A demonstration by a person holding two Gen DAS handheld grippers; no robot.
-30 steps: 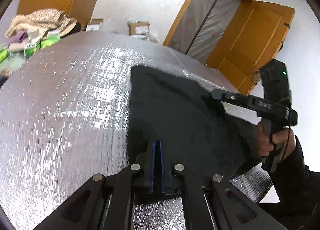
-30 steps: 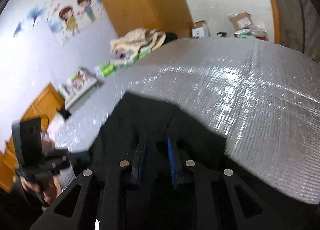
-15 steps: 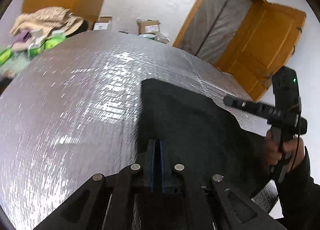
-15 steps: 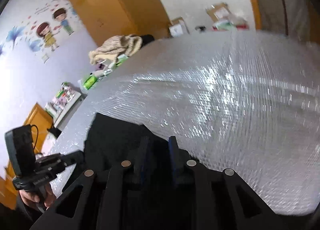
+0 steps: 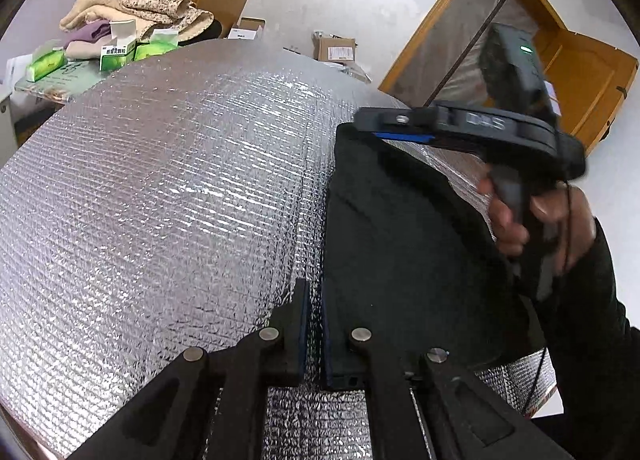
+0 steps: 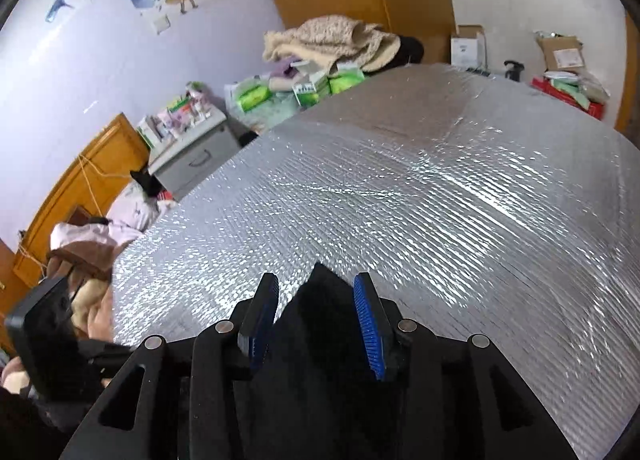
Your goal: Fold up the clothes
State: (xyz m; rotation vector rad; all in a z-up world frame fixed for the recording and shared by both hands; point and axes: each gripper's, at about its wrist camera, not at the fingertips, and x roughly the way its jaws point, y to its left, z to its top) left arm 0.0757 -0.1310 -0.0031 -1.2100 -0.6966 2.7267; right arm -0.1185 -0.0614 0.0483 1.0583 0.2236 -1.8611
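left tongs (image 5: 314, 300) opening — bare | right tongs (image 6: 316, 292) opening — black garment (image 5: 400, 244) corner between

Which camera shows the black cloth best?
The left wrist camera. It shows the black cloth spread wide across the silver mat, with its edges clear. The right wrist camera shows only a small pointed corner between the fingers of the opening right hand-held gripper.

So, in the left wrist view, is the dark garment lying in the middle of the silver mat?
No, the dark garment lies toward the silver mat's right edge.
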